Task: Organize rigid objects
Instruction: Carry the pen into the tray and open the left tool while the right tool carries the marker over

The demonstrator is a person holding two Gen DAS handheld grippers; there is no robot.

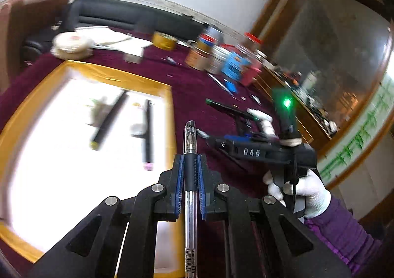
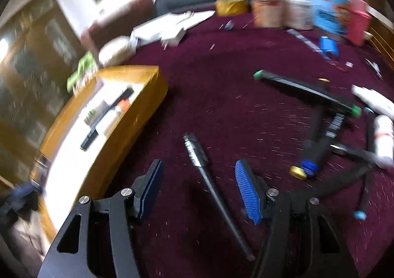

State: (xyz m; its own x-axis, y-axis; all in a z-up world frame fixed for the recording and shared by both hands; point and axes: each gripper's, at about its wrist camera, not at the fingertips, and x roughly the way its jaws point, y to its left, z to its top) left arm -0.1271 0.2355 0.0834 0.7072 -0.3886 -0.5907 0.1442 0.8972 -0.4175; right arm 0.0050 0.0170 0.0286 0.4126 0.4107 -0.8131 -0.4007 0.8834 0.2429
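Note:
My left gripper (image 1: 190, 158) is shut on a clear gel pen (image 1: 190, 140) with a black grip, held above the right edge of the yellow-rimmed tray (image 1: 157, 85). Two black pens (image 1: 108, 120) lie on the tray's white floor. My right gripper (image 2: 198, 167) is open, its blue pads (image 2: 246, 191) on either side of a thin black pen (image 2: 209, 179) lying on the maroon cloth. The tray also shows in the right wrist view (image 2: 138, 115), to the left. The right gripper shows in the left wrist view (image 1: 258, 152), held by a white-gloved hand.
A pile of pens and markers (image 2: 320, 115) lies on the cloth to the right, with a long black green-capped marker (image 2: 305, 92) and white tubes (image 2: 383, 140). Cans, jars and boxes (image 2: 307, 9) stand at the back. Papers (image 2: 170, 24) and a tape roll (image 1: 163, 40) lie behind the tray.

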